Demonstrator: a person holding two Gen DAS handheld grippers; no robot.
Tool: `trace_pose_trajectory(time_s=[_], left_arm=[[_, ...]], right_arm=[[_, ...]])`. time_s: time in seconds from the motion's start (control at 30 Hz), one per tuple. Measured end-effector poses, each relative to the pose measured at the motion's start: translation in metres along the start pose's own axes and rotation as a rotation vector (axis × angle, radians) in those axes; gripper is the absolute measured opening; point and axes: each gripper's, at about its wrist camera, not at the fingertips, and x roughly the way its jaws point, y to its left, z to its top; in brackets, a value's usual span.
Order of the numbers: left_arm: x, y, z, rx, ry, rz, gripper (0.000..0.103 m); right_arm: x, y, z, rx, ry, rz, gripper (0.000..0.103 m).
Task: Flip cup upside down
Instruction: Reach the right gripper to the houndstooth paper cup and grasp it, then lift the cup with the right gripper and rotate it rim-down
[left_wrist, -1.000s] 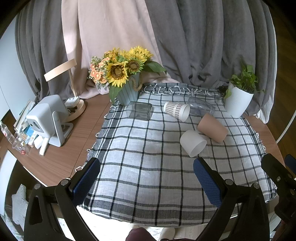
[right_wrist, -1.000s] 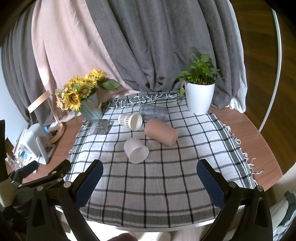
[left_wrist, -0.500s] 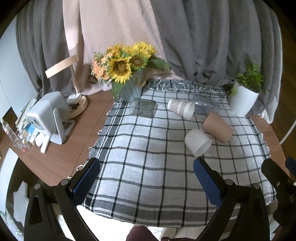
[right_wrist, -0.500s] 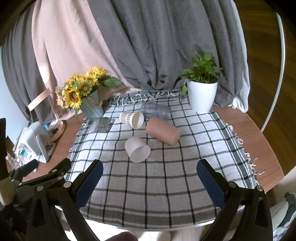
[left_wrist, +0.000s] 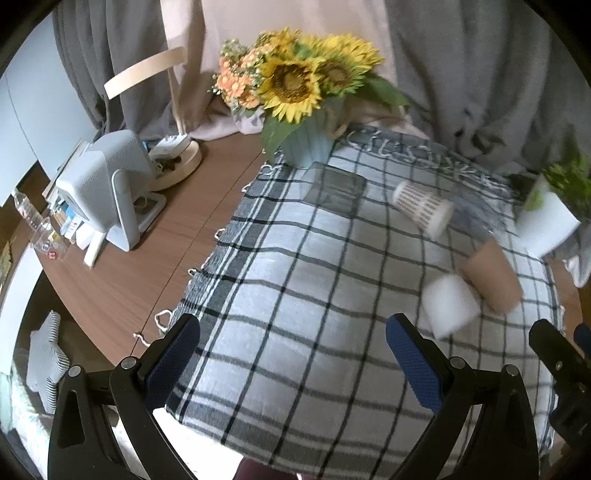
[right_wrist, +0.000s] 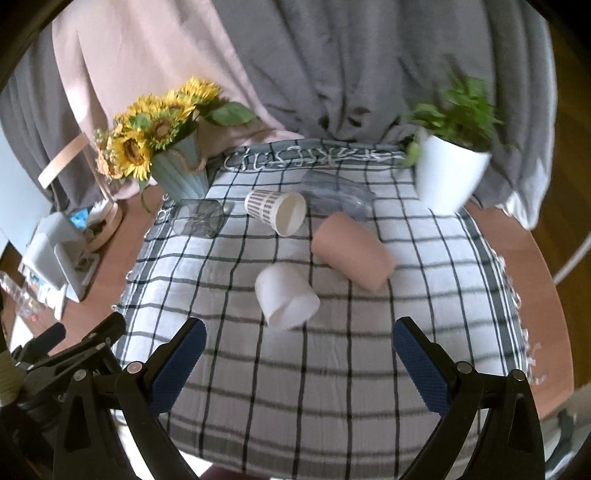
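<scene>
Several cups lie on their sides on a checked cloth (right_wrist: 332, 369): a white cup (right_wrist: 286, 295) (left_wrist: 448, 308), a brown cup (right_wrist: 351, 256) (left_wrist: 491, 275), a striped paper cup (right_wrist: 275, 210) (left_wrist: 423, 208), a clear glass (right_wrist: 199, 221) (left_wrist: 336, 190) and a clear plastic cup (right_wrist: 336, 197). My right gripper (right_wrist: 295, 363) is open and empty, just in front of the white cup. My left gripper (left_wrist: 291, 352) is open and empty over the cloth, left of the white cup.
A sunflower vase (right_wrist: 181, 173) (left_wrist: 306, 147) stands at the cloth's back left and a white plant pot (right_wrist: 448, 173) at the back right. A white device (left_wrist: 107, 184) and a lamp base (left_wrist: 177, 162) sit on the wooden table (left_wrist: 122, 280) to the left.
Both grippers have moved forward and down toward the cups. The left view has swung left, so the cups now sit at its right. Both jaws stay open.
</scene>
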Motion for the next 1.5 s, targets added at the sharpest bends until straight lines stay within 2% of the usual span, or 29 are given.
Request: trace_pose_trajectory(time_s=[0.17, 0.33, 0.43, 0.57, 0.67, 0.87, 0.93, 1.07, 1.37, 1.5], left_arm=[[0.031, -0.003, 0.022, -0.019, 0.021, 0.094, 0.103], [0.064, -0.005, 0.040, -0.075, 0.074, 0.098, 0.103], [0.081, -0.012, 0.049, -0.079, 0.097, 0.122, 0.103], [0.101, -0.021, 0.059, -0.075, 0.111, 0.173, 0.103], [0.114, -0.023, 0.066, -0.094, 0.129, 0.173, 0.103], [0.138, -0.026, 0.077, -0.160, 0.183, 0.203, 0.103], [0.146, -0.028, 0.082, -0.171, 0.207, 0.184, 0.103], [0.156, -0.034, 0.089, -0.170, 0.217, 0.189, 0.103], [0.174, -0.041, 0.093, -0.159, 0.253, 0.181, 0.103], [0.177, -0.041, 0.093, -0.153, 0.256, 0.177, 0.103]], right_arm=[[0.039, 0.014, 0.039, -0.105, 0.075, 0.001, 0.101], [0.082, 0.033, 0.076, -0.237, 0.149, -0.031, 0.101], [0.108, 0.046, 0.092, -0.328, 0.215, -0.038, 0.101], [0.138, 0.061, 0.109, -0.438, 0.238, -0.082, 0.101], [0.167, 0.073, 0.121, -0.540, 0.301, -0.088, 0.101], [0.207, 0.093, 0.145, -0.676, 0.348, -0.122, 0.099], [0.220, 0.100, 0.149, -0.722, 0.379, -0.117, 0.099], [0.246, 0.106, 0.155, -0.756, 0.425, -0.131, 0.095], [0.291, 0.113, 0.151, -0.811, 0.506, -0.173, 0.082], [0.298, 0.117, 0.145, -0.845, 0.520, -0.196, 0.063]])
